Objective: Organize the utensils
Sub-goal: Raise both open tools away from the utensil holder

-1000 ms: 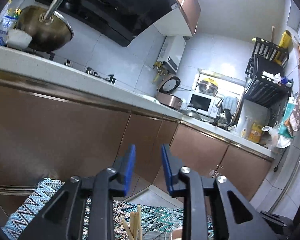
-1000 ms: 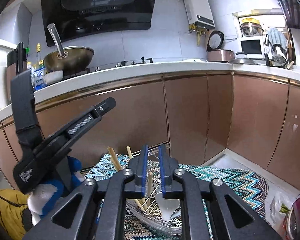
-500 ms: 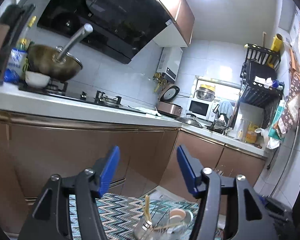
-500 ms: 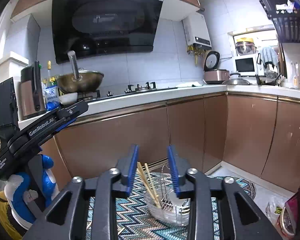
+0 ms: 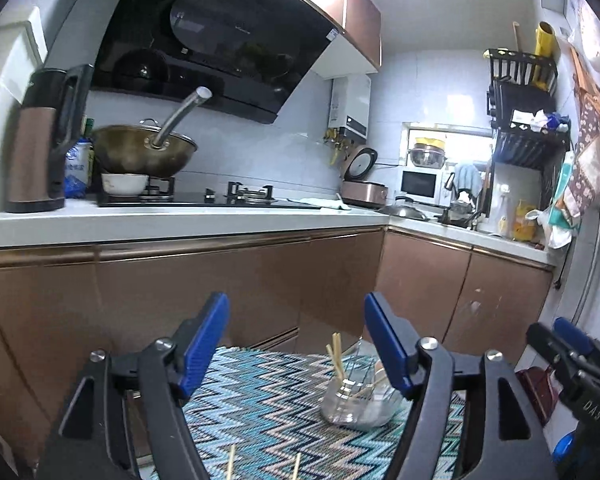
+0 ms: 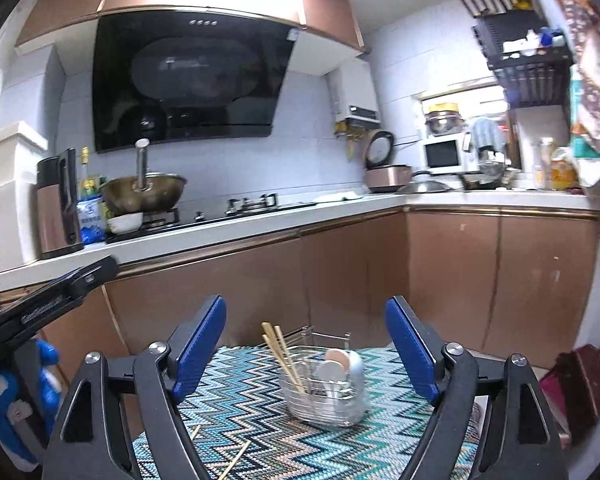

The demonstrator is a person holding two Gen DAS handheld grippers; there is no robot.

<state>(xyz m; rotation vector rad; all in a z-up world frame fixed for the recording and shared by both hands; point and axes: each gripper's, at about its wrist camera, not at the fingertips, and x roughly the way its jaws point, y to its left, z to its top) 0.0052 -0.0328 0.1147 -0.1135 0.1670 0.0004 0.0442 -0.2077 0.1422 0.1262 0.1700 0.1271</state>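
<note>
Now | both claws opening, empty: left claw [image 5: 296,344], right claw [image 6: 306,346] | we approach the near loose chopsticks [image 6: 236,458] low, then the wire basket [image 6: 324,396].

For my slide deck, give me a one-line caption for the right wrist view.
Right gripper opening, empty, above a wire utensil basket on a zigzag mat.

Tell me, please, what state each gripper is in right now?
Left gripper: opening, nothing between its fingers.
Right gripper: opening, nothing between its fingers.
</note>
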